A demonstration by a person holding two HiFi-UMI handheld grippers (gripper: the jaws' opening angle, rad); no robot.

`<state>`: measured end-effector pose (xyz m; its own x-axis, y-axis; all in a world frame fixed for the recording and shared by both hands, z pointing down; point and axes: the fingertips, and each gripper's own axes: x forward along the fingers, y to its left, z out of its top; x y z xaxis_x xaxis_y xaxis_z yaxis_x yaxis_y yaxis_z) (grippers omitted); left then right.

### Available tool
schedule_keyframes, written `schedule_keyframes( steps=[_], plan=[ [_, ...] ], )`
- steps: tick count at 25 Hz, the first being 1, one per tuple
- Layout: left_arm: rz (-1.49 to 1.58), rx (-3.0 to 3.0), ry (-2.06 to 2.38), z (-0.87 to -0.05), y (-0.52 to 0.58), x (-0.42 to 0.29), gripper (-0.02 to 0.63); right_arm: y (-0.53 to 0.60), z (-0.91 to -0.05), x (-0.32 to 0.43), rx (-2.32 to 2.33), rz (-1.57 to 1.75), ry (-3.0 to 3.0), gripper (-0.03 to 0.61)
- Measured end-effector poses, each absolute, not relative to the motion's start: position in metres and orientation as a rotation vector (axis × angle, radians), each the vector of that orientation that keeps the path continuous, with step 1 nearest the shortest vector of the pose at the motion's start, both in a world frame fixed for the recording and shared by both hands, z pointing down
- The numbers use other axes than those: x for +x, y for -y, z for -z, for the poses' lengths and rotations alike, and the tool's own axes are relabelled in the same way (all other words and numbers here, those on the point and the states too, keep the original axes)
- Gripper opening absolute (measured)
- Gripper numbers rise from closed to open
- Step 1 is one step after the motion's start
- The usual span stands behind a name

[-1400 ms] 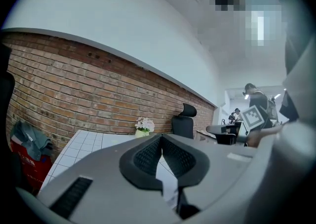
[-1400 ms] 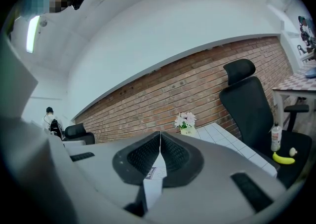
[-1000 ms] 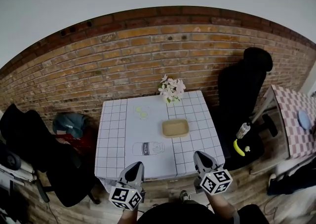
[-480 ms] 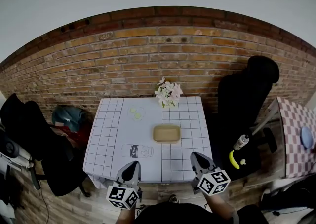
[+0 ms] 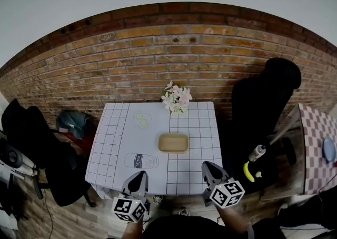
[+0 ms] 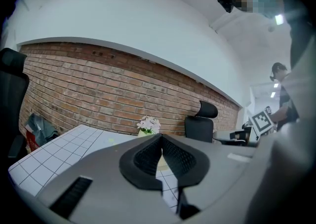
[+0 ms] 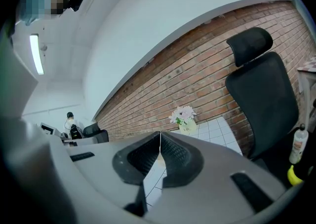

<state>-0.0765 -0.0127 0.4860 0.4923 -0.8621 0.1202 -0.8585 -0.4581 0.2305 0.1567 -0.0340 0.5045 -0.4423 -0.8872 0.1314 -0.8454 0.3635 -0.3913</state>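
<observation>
Since a second ago the table (image 5: 195,122) has slid up and away in the head view, and its near edge now lies clear in front of both tools; you seem to have stepped back a little. Your left gripper (image 5: 139,176) and your right gripper (image 5: 207,165) have stayed low at the bottom of the view, level with each other and well apart. In the left gripper view the tilt is gone, and more of the checked cloth is spread out before the jaws.

Both pairs of jaws are pressed together, tip against tip, and there is nothing between them. So neither tool touches anything yet.

The milk bottle (image 5: 141,160) lies on its side near the front edge of the table and is the thing nearest to your left gripper. The shallow wooden tray (image 5: 173,142) stands just behind it, towards the middle, more in line with your right gripper.

Further back you have some green slices (image 5: 141,120) on the cloth, and the flowers (image 5: 176,97) at the far edge against the brick wall. Nothing stands between the jaws and the bottle or the tray.

On your right, the black office chair (image 5: 263,106) is close to the table corner, with a banana (image 5: 246,171) and a small bottle (image 5: 257,152) on its seat. On your left stands a dark chair (image 5: 31,143).
</observation>
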Motion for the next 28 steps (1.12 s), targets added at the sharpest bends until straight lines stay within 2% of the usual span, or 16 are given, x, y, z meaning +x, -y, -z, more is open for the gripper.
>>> schedule_keyframes(
  steps=[28],
  plan=[
    [-0.094,2.572,1.198,-0.515,0.173,-0.077,0.011,0.151,-0.534,0.141,-1.779,0.69,-2.331,0.005]
  ],
)
